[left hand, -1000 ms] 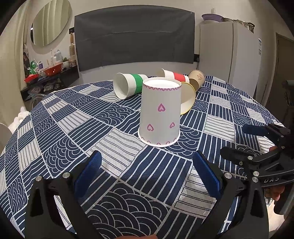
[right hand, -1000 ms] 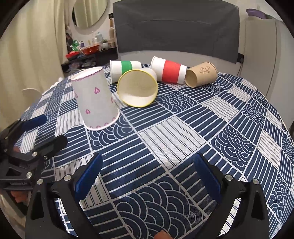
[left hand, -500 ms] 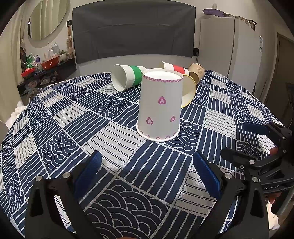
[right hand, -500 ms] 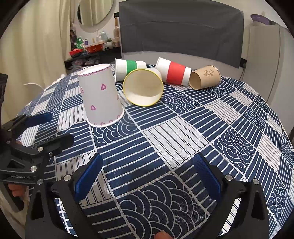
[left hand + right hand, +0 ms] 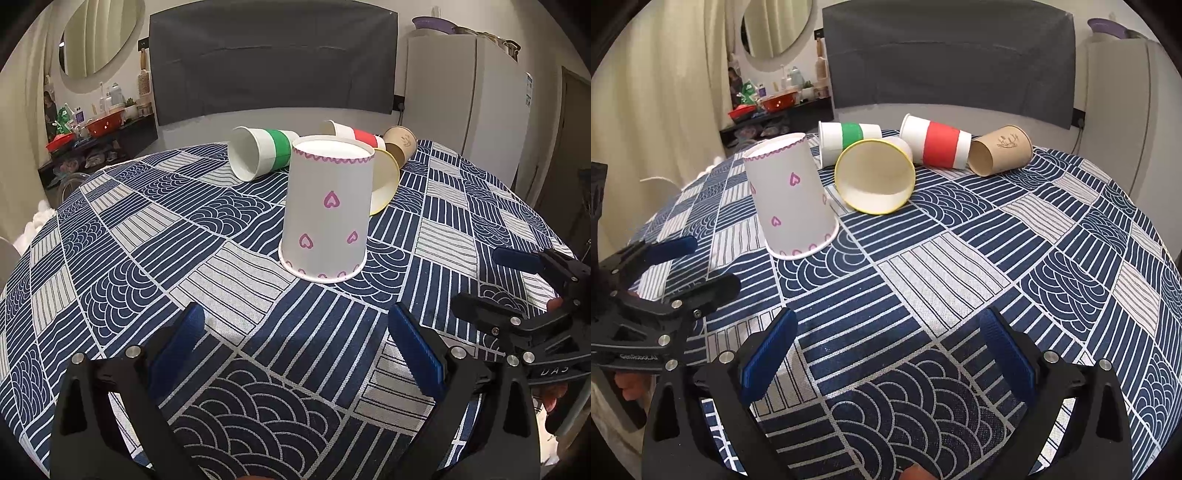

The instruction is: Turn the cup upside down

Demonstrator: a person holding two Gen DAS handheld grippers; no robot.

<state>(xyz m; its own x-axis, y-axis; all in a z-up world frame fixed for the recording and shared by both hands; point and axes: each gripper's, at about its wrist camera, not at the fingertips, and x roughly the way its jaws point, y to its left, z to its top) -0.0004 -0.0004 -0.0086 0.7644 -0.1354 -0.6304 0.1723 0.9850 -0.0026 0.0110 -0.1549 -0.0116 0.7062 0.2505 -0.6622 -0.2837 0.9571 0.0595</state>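
A white paper cup with pink hearts stands upside down, rim on the tablecloth; it also shows in the right wrist view. Behind it lie a yellow-rimmed cup, a green-banded cup, a red-banded cup and a brown cup, all on their sides. My left gripper is open and empty, a short way in front of the heart cup. My right gripper is open and empty, nearer the table's front, with the heart cup to its upper left.
The round table has a blue and white patterned cloth. A dark chair back stands behind it. A fridge is at the right, a shelf with bowls at the left. Each gripper shows in the other's view, the right one and the left one.
Both grippers have drawn slightly back and lower; the cups look a little farther. No cup has moved. Both jaws stay open.
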